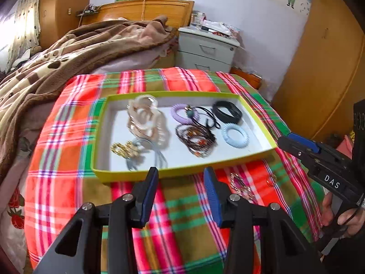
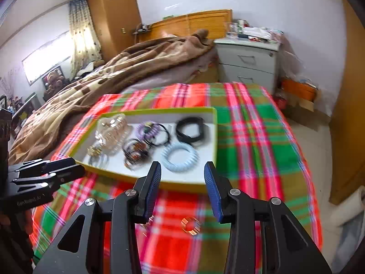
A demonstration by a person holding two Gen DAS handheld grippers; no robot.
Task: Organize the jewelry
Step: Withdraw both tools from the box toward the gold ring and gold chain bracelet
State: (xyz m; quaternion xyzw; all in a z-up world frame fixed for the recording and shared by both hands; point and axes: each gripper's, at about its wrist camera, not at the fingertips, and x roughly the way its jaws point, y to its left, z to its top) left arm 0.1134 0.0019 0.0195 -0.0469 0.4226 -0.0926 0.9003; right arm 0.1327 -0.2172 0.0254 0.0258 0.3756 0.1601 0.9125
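A shallow box with a yellow-green rim (image 1: 159,94) (image 2: 159,110) sits on a plaid cloth. It holds clear hair claws (image 1: 146,118), a purple coil tie (image 1: 179,114), a black band (image 1: 227,111) (image 2: 190,130), a light blue coil tie (image 1: 235,134) (image 2: 179,157), dark beaded strands (image 1: 196,140) and gold pieces (image 1: 121,149). A gold chain (image 1: 239,186) and a gold ring (image 1: 272,180) (image 2: 190,225) lie on the cloth in front of the box. My left gripper (image 1: 181,175) is open and empty at the box's near rim. My right gripper (image 2: 182,171) is open and empty above the ring.
The plaid cloth (image 1: 68,159) covers a raised surface beside a bed with a brown blanket (image 1: 79,50). A grey two-drawer nightstand (image 1: 205,50) stands behind. A wooden wardrobe (image 1: 319,68) is at the right.
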